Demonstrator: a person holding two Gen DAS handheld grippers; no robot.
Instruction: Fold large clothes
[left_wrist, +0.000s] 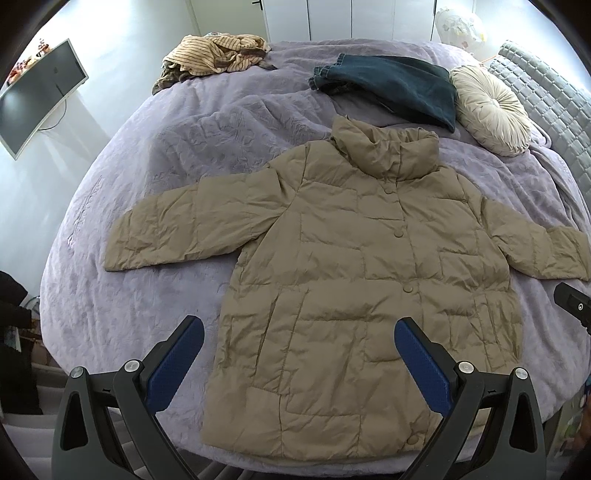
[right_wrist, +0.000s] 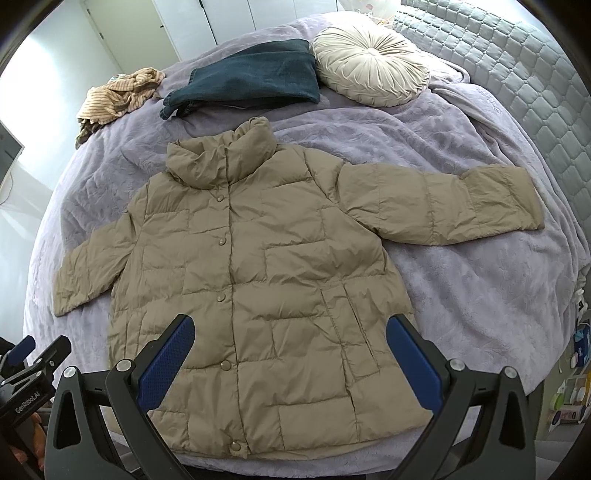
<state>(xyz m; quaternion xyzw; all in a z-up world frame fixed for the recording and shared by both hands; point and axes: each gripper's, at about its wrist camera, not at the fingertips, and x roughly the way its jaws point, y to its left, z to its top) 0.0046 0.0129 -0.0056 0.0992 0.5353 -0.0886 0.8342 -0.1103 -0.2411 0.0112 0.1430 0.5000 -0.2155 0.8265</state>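
Note:
A tan quilted puffer jacket (left_wrist: 354, 258) lies flat and face up on the lilac bedspread (left_wrist: 155, 177), snaps closed, collar away from me, both sleeves spread out to the sides. It also shows in the right wrist view (right_wrist: 258, 266). My left gripper (left_wrist: 299, 347) is open and empty, hovering above the jacket's lower left hem. My right gripper (right_wrist: 290, 347) is open and empty, hovering above the lower right part of the jacket. The left gripper shows at the lower left of the right wrist view (right_wrist: 29, 358).
Folded dark teal trousers (left_wrist: 391, 88) and a round cream cushion (left_wrist: 491, 107) lie beyond the collar. A striped beige garment (left_wrist: 218, 55) is bunched at the far left. A grey quilted headboard (right_wrist: 517, 74) is on the right. A monitor (left_wrist: 37, 96) stands at the left wall.

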